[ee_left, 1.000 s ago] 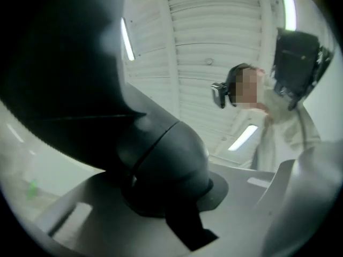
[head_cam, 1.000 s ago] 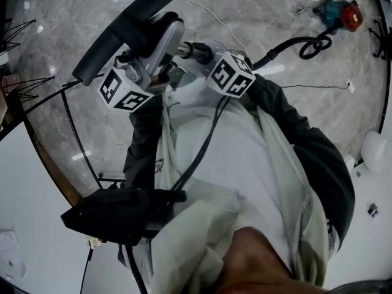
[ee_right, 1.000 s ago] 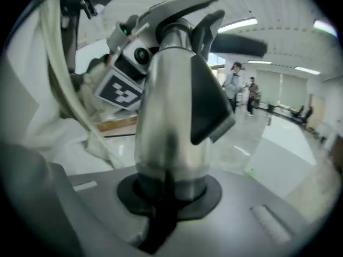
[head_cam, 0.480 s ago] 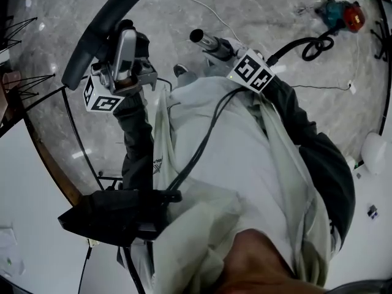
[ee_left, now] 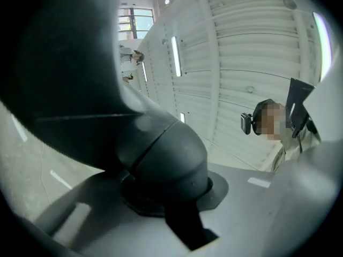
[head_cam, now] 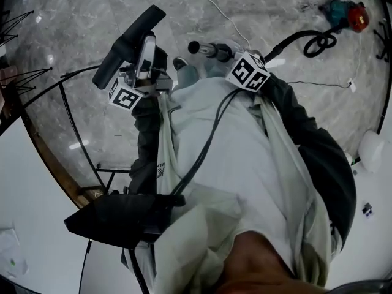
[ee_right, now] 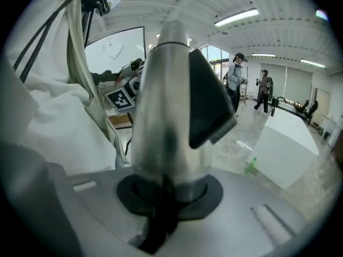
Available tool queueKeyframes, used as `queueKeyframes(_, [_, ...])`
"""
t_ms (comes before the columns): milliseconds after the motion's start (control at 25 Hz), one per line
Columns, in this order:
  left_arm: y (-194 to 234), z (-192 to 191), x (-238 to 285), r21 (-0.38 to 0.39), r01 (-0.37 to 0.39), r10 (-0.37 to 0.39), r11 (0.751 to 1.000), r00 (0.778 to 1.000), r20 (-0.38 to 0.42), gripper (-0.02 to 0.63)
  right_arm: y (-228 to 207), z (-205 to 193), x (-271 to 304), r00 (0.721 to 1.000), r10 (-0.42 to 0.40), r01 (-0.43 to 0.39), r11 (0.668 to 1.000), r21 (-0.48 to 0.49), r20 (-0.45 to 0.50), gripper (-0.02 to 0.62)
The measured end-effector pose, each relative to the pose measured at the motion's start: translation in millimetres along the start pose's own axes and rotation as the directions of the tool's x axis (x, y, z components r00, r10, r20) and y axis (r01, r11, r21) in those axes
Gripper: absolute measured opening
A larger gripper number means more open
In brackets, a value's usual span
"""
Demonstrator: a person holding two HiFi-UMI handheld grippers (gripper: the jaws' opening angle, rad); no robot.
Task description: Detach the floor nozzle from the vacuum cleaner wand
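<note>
In the head view my left gripper is shut on the neck of the black floor nozzle, which tilts up to the right above the marble floor. The left gripper view shows the nozzle's dark rounded neck clamped between the jaws of my left gripper. My right gripper is shut on the silver wand; its open end points left, a short gap from the nozzle. In the right gripper view the wand's metal end, with its black latch, stands up from my right gripper.
A red and teal machine with a black hose lies on the floor at top right. Thin black stand legs and a white tabletop are at the left. A black box hangs at the person's waist. Other people stand in the distance.
The nozzle and the wand end stood close together; now a gap separates them. My left gripper has dropped and rolled with the nozzle, which now looks smaller and steeper. The right gripper sank slightly.
</note>
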State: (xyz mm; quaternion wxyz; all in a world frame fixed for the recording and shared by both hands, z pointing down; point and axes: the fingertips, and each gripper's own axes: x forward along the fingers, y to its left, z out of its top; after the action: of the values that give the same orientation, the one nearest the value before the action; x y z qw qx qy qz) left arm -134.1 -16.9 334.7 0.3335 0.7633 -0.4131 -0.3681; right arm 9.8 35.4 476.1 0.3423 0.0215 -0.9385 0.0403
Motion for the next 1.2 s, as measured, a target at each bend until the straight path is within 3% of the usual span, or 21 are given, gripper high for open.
queueKeyframes(200, [22, -6, -9, -0.09, -0.053, 0.056, 0.995, 0.998, 0.03, 0.074, -5, -8, 13, 0.999, 0.029, -0.028, 0.999, 0.041, -0.024, 0.048])
queueKeyframes(440, [12, -11, -8, -0.206, 0.005, 0.019, 0.979, 0.993, 0.115, 0.074, -13, -3, 14, 0.998, 0.041, -0.04, 0.999, 0.008, -0.041, 0.048])
queueKeyframes(720, [-8, 2, 1, -0.163, 0.054, -0.027, 0.985, 0.986, 0.164, 0.074, -28, 22, 4, 0.999, -0.011, 0.011, 1.0, 0.011, -0.031, 0.054])
queueKeyframes(840, [-6, 3, -3, -0.108, 0.023, -0.008, 0.994, 0.99, 0.142, 0.074, -34, 25, 6, 0.998, -0.056, 0.057, 0.998, 0.011, -0.026, 0.054])
queueKeyframes(1040, [-5, -6, -3, -0.102, 0.007, 0.005, 0.995, 0.994, 0.114, 0.074, -44, 29, 1, 0.992, -0.124, 0.124, 0.992, 0.011, -0.031, 0.054])
queueKeyframes(1200, [-3, -12, 0, -0.107, 0.005, 0.004, 0.994, 0.997, 0.076, 0.074, -35, 23, 4, 0.994, -0.1, 0.101, 0.995, 0.006, -0.05, 0.058])
